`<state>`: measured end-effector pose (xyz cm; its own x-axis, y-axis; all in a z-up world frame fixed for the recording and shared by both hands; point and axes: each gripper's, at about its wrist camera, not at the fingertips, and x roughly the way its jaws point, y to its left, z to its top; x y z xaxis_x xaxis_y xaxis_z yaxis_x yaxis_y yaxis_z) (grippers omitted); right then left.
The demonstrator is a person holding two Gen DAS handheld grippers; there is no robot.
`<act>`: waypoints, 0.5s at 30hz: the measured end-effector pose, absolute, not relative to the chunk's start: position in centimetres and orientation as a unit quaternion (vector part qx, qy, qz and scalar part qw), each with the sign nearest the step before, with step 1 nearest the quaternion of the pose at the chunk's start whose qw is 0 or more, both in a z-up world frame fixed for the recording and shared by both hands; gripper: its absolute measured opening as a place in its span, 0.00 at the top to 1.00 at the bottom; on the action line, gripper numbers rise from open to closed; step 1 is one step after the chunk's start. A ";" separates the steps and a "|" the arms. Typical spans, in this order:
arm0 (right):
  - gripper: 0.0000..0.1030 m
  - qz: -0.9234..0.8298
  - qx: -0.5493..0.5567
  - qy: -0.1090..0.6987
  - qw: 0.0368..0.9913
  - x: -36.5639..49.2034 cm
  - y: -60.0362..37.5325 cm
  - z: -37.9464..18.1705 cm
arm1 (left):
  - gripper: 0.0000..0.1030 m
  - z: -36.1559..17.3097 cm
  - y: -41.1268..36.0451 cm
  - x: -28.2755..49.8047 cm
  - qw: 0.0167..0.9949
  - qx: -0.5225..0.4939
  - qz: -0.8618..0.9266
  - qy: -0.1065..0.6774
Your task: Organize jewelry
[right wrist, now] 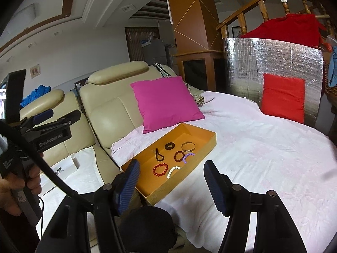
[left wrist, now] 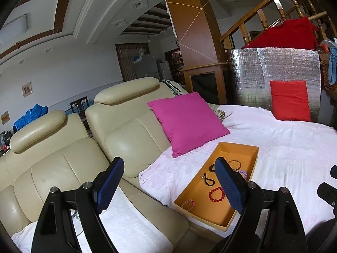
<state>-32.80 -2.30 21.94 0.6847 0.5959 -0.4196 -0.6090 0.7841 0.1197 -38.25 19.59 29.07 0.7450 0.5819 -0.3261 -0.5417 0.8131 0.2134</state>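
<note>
An orange tray [right wrist: 207,140] [left wrist: 256,158] lies on the white-covered sofa seat and holds several bracelets. Among them are a red bead bracelet [right wrist: 160,169] [left wrist: 216,194], a white bead bracelet [right wrist: 173,171], a purple one [right wrist: 187,157], a gold bangle [right wrist: 188,146] and a black hair tie [right wrist: 169,146]. A pink bracelet [left wrist: 188,203] lies at the tray's near end. My left gripper [left wrist: 170,186] is open and empty, above the tray's left side. My right gripper [right wrist: 171,186] is open and empty, just before the tray's near corner. The left gripper also shows in the right wrist view [right wrist: 45,113].
A magenta cushion [right wrist: 165,103] leans behind the tray. A red cushion [right wrist: 283,97] rests against a silver foil panel [right wrist: 273,63] at the back right. Cream leather sofa backs [left wrist: 63,147] stand to the left. A wooden stair rail rises behind.
</note>
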 end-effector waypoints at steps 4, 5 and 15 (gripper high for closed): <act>0.35 0.332 -0.015 0.222 0.917 -33.4 -2.2 22.2 | 0.14 29.2 19.6 -38.5 0.932 0.051 0.303 0.191; 0.35 0.332 -0.016 0.221 0.917 -33.5 -2.1 22.2 | 0.14 29.2 19.6 -38.5 0.932 0.051 0.304 0.190; 0.35 0.337 -0.016 0.222 0.915 -33.9 -1.8 22.0 | 0.14 29.2 19.5 -38.4 0.931 0.052 0.307 0.193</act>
